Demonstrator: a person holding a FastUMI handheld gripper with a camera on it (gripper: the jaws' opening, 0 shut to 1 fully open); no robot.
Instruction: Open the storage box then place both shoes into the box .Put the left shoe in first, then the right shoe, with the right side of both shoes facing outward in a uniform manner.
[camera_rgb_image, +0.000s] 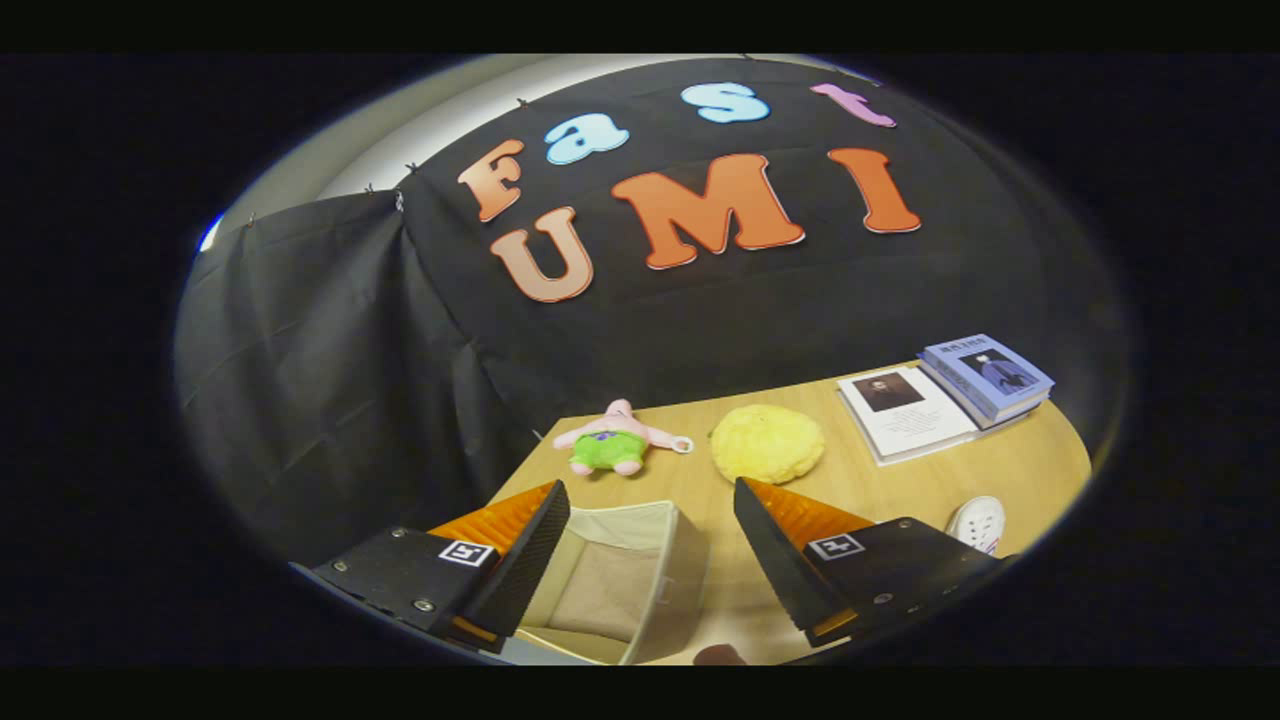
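Looking down between your fingers, you have the storage box (625, 580) sitting open on the wooden table (900, 480), its pale fabric walls upright and its beige floor bare as far as you can see into it. It lies between the fingers and nearer the left one, whose tip overlaps its left rim in the view; whether they touch cannot be told. Your gripper (650, 500) is spread wide, its jaws well apart and holding nothing. Just outside the right finger, the toe of a white shoe (978, 523) shows on the table, partly hidden behind that finger. Beyond the fingertips lie a pink and green plush toy (618, 439) ahead of the left finger and a round yellow cushion-like object (767, 443) just beside it, ahead of the gap. Farther off to the right, beyond the right finger, a white book (905, 413) lies flat with a blue book (986, 375) touching its far side.
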